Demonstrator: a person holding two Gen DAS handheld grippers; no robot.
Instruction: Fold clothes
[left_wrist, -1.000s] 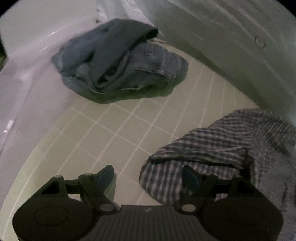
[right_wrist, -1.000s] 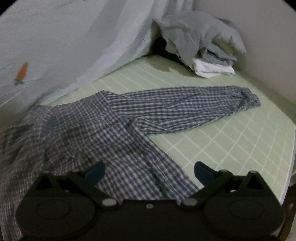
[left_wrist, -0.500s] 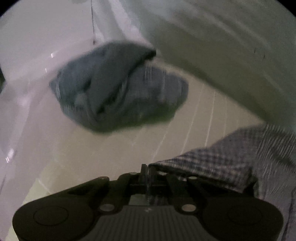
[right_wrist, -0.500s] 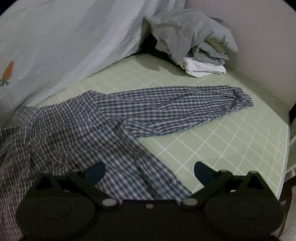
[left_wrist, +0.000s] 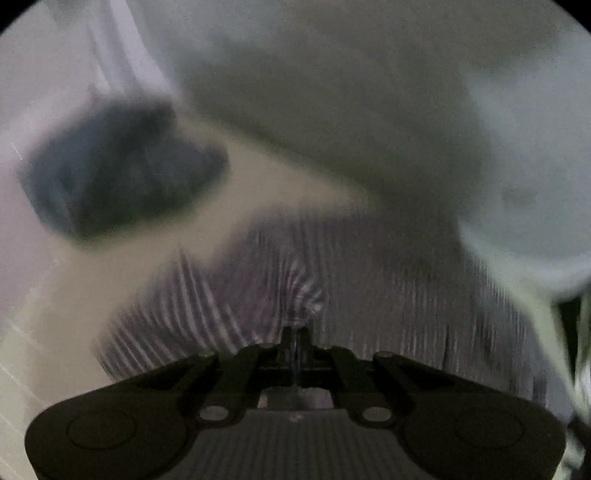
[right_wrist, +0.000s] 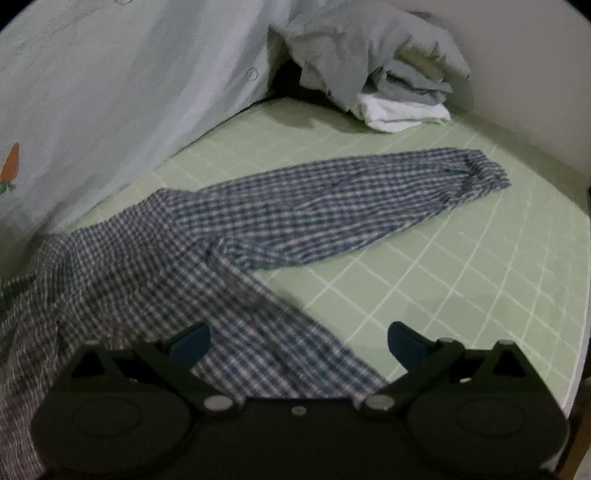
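Left wrist view, all blur: my left gripper (left_wrist: 295, 338) is pinched tight on a fold of the plaid shirt (left_wrist: 332, 280), soft checked cloth bunching at the tips. A dark denim heap (left_wrist: 122, 177) sits beyond (only a smear here).

Right wrist view: my right gripper (right_wrist: 298, 338) is spread wide, gripping nothing, over the shirt's hem. One sleeve (right_wrist: 369, 206) lies straight across the green gridded mat (right_wrist: 461, 280); crumpled grey and white laundry (right_wrist: 384, 81) is piled behind.
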